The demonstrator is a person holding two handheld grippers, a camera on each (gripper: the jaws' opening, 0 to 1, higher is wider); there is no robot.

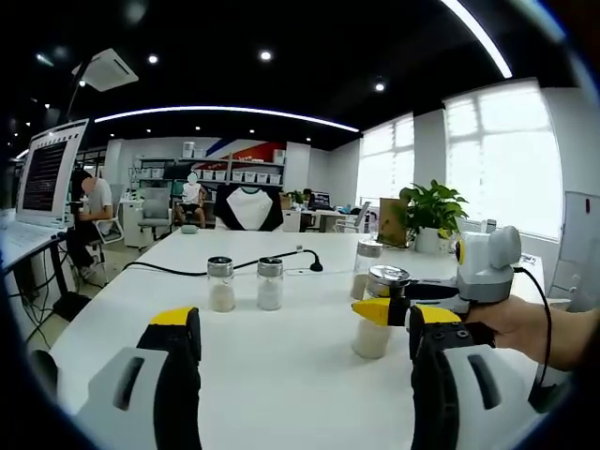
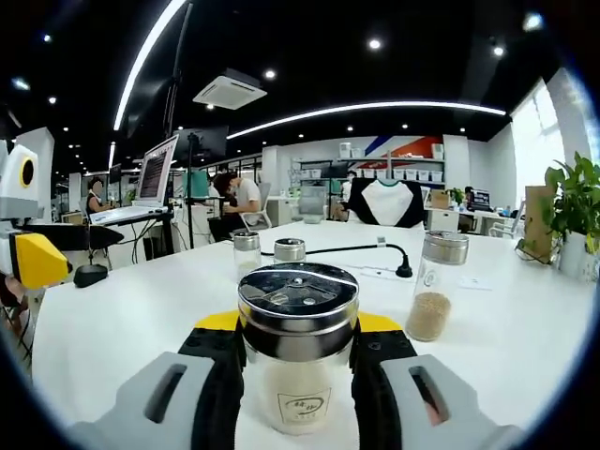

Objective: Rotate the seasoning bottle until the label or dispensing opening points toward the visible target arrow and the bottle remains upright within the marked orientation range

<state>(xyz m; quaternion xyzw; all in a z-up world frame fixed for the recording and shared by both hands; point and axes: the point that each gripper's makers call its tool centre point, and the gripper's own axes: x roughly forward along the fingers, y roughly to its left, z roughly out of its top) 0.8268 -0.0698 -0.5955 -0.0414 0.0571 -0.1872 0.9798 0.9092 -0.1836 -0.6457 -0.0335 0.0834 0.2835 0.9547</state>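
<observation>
Seasoning bottle: the seasoning bottle (image 2: 298, 347) is standing upright on the white table (image 2: 525, 347), sitting low in the centre of the right gripper view; its steel shaker cap is facing the camera and a small printed label is showing at the bottom of the glass. In the left gripper view it (image 1: 378, 314) is sitting right of centre, white powder in its lower half.

Right gripper: the right gripper (image 2: 298, 361) is pinching the seasoning bottle, a yellow-tipped black jaw pressing on each side of the glass below the cap. In the left gripper view it (image 1: 382, 311) is reaching in from the right edge, a person's hand (image 1: 525, 323) gripping its handle.

Left gripper: the left gripper (image 1: 305, 375) is hovering over bare tabletop with its jaws spread wide apart, gripping nothing.

Other shakers: two small shakers (image 1: 244, 283) are standing side by side near the middle of the left gripper view; a taller jar of brownish grains (image 2: 434, 286) is standing to the right of the held bottle in the right gripper view.

Cable: a black cable (image 2: 375, 250) is lying across the table behind the jars.

Background: a potted plant (image 1: 431, 214) is sitting at the right; people are sitting at desks on the left.
</observation>
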